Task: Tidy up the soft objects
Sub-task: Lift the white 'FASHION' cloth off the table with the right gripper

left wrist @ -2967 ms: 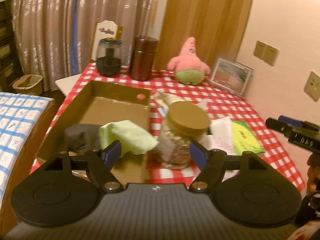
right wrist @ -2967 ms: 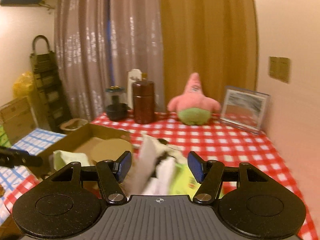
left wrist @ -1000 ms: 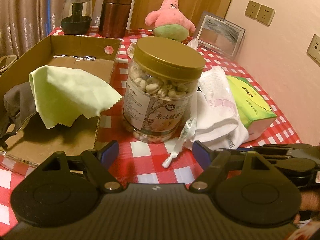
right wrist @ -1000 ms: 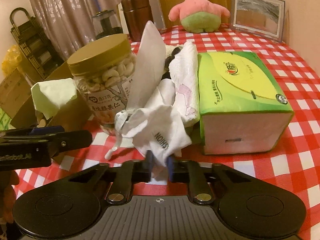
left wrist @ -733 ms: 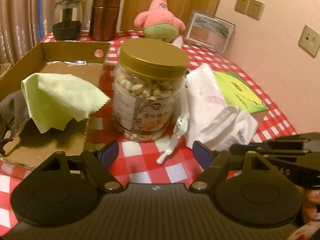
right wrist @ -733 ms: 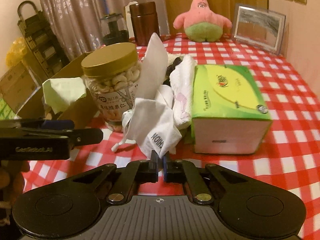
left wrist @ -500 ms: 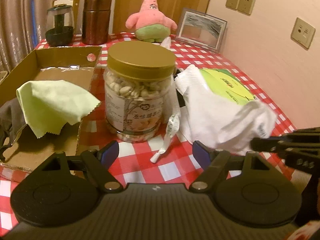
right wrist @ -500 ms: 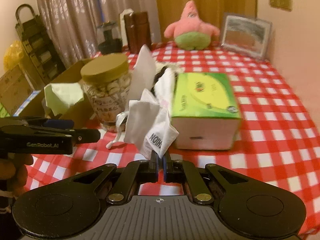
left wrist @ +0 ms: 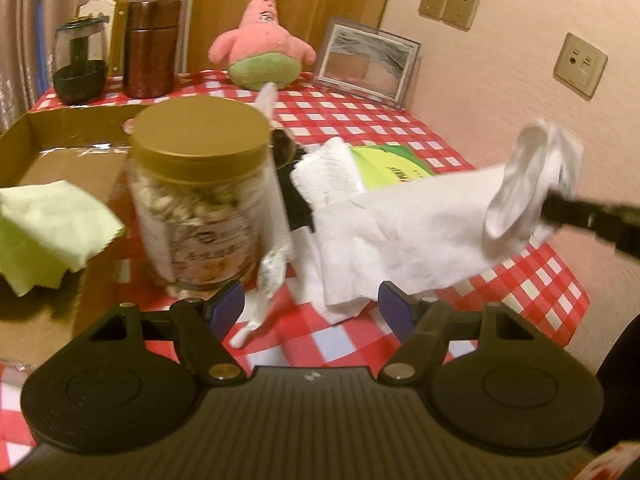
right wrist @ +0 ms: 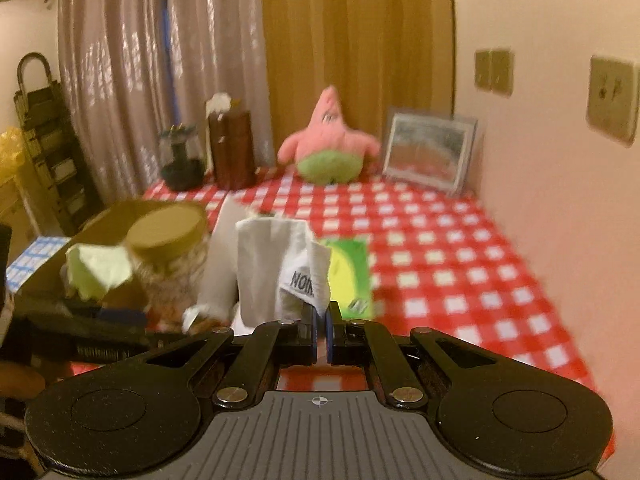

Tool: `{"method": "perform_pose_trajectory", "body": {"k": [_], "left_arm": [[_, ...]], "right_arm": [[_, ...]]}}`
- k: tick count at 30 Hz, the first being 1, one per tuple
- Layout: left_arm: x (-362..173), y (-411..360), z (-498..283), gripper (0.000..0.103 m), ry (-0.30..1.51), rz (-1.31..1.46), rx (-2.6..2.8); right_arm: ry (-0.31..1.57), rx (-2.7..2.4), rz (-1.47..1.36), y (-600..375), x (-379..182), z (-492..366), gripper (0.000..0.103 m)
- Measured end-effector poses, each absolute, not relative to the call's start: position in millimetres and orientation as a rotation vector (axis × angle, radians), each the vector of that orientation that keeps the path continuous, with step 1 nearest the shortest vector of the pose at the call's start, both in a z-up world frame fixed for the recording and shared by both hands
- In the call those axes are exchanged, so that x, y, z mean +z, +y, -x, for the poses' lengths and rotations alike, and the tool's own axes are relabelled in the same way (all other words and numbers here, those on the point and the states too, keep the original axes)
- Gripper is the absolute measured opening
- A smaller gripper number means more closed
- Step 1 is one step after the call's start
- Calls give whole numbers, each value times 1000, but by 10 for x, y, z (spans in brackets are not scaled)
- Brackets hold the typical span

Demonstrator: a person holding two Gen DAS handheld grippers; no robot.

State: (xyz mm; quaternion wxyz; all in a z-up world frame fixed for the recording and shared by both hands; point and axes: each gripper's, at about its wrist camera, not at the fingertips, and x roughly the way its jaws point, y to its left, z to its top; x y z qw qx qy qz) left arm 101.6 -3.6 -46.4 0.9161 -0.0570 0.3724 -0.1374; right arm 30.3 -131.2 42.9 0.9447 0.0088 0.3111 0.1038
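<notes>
A red-and-white checked table stands against a pink wall, curtains behind it. Above it, the right gripper is pinched tight on an edge of a white sock, which hangs stretched from the jaws, its far end trailing down to the cloth beside a nut jar. A green tissue box lies just behind the sock. The left gripper hovers low before the jar, jaws apart and just narrowing, with nothing pressed between them. Left of the jar, a cardboard tray holds a pale green cloth. At the table's far edge sit a pink plush star, a picture frame and a brown canister.
</notes>
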Motion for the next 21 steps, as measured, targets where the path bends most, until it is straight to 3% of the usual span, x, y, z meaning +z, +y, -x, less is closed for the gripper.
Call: {"method": "perform_pose_trajectory", "body": {"k": [8,21], "left_arm": [[-585,-156,-1092,71,805,92,-294],[-403,426,-971,71,751,161,-130]], "right_arm": [[513,151,-30,-1535,665,-436,4],[792,492,59,-973,138,-645,4]]}}
